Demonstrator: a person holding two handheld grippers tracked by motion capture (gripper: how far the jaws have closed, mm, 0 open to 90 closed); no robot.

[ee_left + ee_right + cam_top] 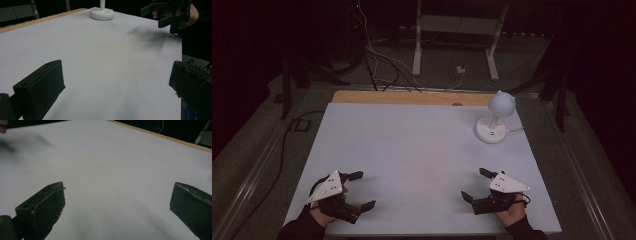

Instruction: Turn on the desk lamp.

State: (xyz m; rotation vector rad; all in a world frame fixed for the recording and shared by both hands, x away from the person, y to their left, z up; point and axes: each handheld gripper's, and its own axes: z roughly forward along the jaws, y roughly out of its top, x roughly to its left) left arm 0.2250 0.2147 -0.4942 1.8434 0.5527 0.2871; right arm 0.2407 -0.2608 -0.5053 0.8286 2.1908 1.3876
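A small white desk lamp (495,120) with a round shade stands on its disc base at the table's far right; its base (102,13) appears at the top of the left gripper view. My left gripper (363,190) rests open near the front left corner of the white table (412,145), jaws wide apart and pointing right, nothing between them. My right gripper (475,183) sits open near the front right, jaws pointing left, also holding nothing. In the left gripper view the right gripper (165,13) shows far off, held by a hand. Both are well short of the lamp.
A thin cable runs from the lamp base toward the table's right edge. A wooden strip (412,97) borders the far edge. Beyond it lie floor cables and the legs of a white stand (457,40). Dark surroundings on all sides.
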